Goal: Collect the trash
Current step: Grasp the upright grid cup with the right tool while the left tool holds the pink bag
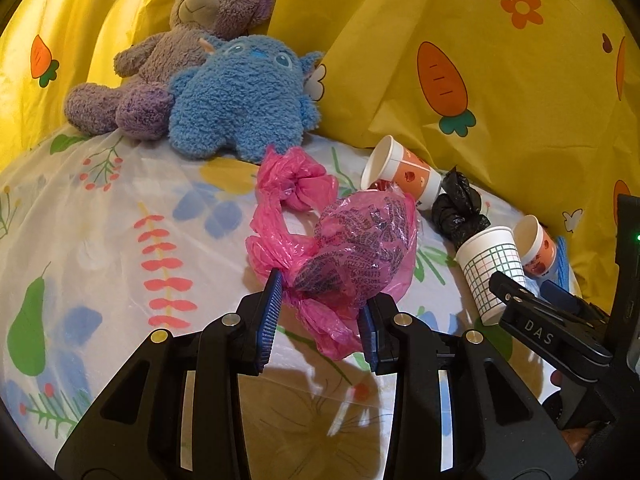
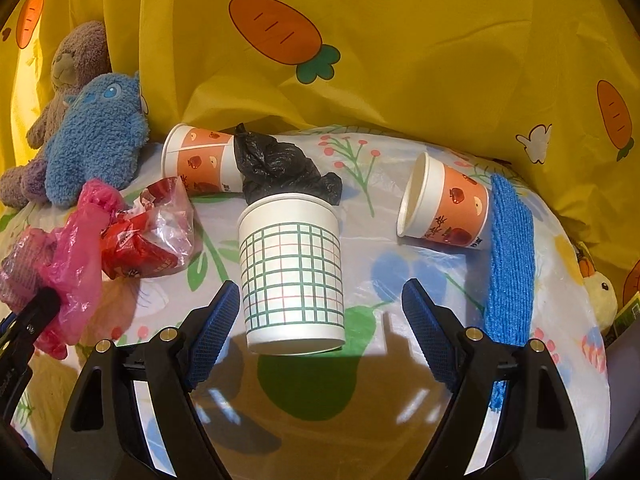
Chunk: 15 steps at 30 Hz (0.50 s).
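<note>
Floral bedsheet (image 2: 400, 184); left tool (image 1: 320, 312) clamped on pink bag (image 1: 352, 248) — right tool (image 2: 320, 332) wide apart, straddling checked cup (image 2: 292, 268)

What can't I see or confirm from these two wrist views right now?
- Pink bag: contents, left wrist view; crumpled printed film hides them.
- Grid cup: inside, right wrist view; its rim faces away.
- Black bag: lower part, behind the grid cup.
- Yellow toy: cut off at the right edge.
</note>
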{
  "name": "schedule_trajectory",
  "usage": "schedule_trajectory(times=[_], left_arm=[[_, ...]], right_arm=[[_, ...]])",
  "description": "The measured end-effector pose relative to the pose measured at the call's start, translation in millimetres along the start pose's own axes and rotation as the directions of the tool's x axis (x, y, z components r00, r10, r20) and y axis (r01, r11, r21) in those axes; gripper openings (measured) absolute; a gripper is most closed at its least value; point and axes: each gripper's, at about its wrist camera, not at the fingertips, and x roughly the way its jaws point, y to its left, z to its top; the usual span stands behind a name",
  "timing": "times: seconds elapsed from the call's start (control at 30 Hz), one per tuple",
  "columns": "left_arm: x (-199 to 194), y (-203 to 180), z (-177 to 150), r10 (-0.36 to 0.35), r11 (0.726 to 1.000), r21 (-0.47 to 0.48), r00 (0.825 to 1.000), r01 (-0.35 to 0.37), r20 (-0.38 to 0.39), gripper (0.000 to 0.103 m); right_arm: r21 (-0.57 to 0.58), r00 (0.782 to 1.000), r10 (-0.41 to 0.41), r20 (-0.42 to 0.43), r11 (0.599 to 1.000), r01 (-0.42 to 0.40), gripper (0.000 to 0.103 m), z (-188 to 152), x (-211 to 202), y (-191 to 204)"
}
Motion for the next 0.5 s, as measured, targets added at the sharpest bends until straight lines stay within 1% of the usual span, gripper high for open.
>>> schedule_trajectory(times=[0.03, 0.13, 0.17, 0.2, 0.33, 0.5], left_arm=[[0.2, 0.8, -0.3, -0.002, 1.000, 0.000, 1.000, 0.002, -0.002, 0.035], [1.9, 0.1, -1.6, -0.006, 1.000, 0.003, 1.000, 0.006, -0.011, 0.035], [2.1, -0.1, -1.9, -0.006, 1.000, 0.004, 1.000, 0.006, -0.012, 0.035], [2.6, -0.3, -2.3, -0.007, 1.000, 0.005, 1.000, 0.007, -0.013, 0.035], [3.8, 0.6, -2.1, -0.004, 1.000, 0.001, 1.000, 0.004, -0.016, 0.035], [5.3, 0.0, -2.8, -0.004, 1.000, 0.006, 1.000, 0.004, -0.022, 0.035]], right_arm=[[-0.001, 1.000, 0.001, -0.004, 1.000, -0.001, 0.079, -0.1, 2.1, 0.6], [-0.004, 1.000, 0.010, -0.027, 1.000, -0.010, 0.071, -1.0, 8.8, 2.9], [-0.001, 0.999, 0.017, -0.038, 1.000, -0.017, 0.066, -1.6, 10.6, 2.9], [0.002, 0.999, 0.020, -0.048, 1.000, -0.020, 0.056, -2.2, 12.5, 2.7], [0.003, 0.999, 0.017, -0.040, 1.000, -0.017, 0.054, -5.2, 8.8, 0.9], [0.012, 1.000, 0.019, -0.002, 1.000, -0.019, 0.054, -10.0, -10.6, -3.6]])
